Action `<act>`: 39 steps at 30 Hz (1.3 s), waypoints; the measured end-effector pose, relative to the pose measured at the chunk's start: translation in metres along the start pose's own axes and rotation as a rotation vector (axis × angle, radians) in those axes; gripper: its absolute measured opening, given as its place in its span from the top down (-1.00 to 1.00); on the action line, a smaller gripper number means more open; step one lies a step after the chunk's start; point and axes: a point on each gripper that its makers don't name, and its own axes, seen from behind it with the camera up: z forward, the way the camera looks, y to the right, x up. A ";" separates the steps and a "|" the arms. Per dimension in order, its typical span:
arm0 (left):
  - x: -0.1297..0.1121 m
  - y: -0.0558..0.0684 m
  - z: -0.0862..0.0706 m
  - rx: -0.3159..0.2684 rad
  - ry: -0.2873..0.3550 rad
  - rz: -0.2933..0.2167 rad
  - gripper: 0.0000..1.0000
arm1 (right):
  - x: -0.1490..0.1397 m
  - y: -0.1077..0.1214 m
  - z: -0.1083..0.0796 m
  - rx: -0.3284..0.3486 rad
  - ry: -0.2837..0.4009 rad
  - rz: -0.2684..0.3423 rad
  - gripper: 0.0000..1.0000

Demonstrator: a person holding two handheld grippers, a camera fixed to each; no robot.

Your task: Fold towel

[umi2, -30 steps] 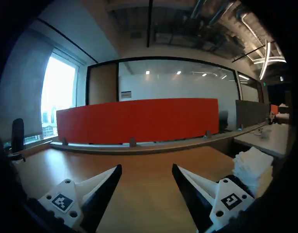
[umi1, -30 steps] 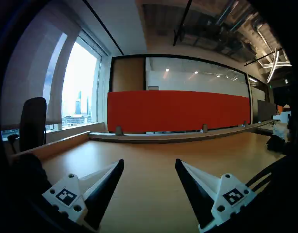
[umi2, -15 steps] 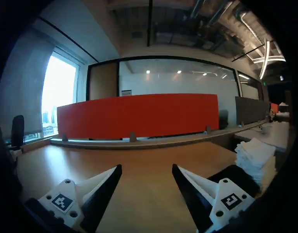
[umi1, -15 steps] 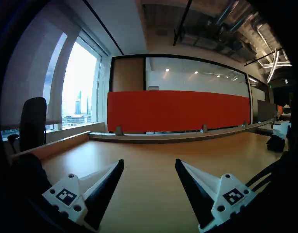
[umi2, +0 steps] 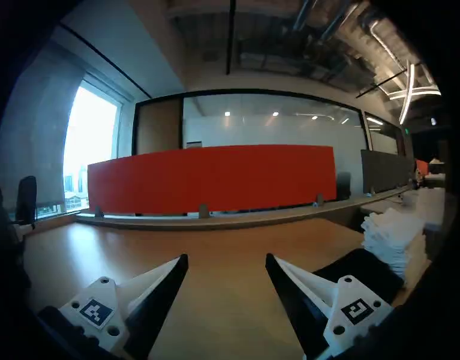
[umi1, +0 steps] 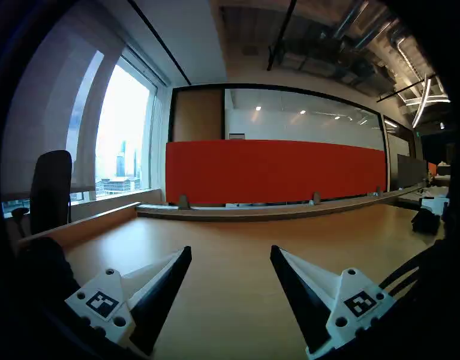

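Left gripper [umi1: 230, 247]: jaws wide apart, with bare wood showing in the gap. Its two white fingers with black inner faces sit low in the frame, each with a square marker near its base.
Right gripper [umi2: 226, 256]: jaws equally wide and gripping nothing. Its fingers point across the wood from the bottom of the frame.
Towel stack [umi2: 397, 237]: white folded towels piled on the surface at the right edge of the right gripper view. The pile is clear of both fingers.
Black item [umi2: 364, 270]: a dark shape lying on the surface just beside the pile, at lower right behind the right-hand finger. I cannot tell what it is.
Far right of the left gripper view: a small dark lump [umi1: 426, 221] with something white above it, too small to identify.
Surface [umi1: 230, 312]: light wood, running from the bottom of the frame back to a raised ledge.
Red partition [umi1: 271, 171]: a long panel across the middle of the frame, standing on the ledge with glass walling above it.
Window [umi1: 122, 144]: bright, in the left part of the frame.
Office chair [umi1: 50, 192]: dark, at the left edge below the window.
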 end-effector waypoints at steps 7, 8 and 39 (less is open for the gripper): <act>0.000 0.000 0.000 0.000 0.000 0.000 -0.95 | 0.000 -0.008 -0.003 0.015 0.008 -0.037 -1.00; 0.000 0.000 0.000 0.000 0.000 0.000 -0.95 | -0.001 -0.010 -0.003 0.018 0.007 -0.045 -1.00; 0.001 0.000 -0.001 0.000 0.000 0.000 -0.95 | -0.002 -0.011 -0.004 0.017 0.005 -0.056 -1.00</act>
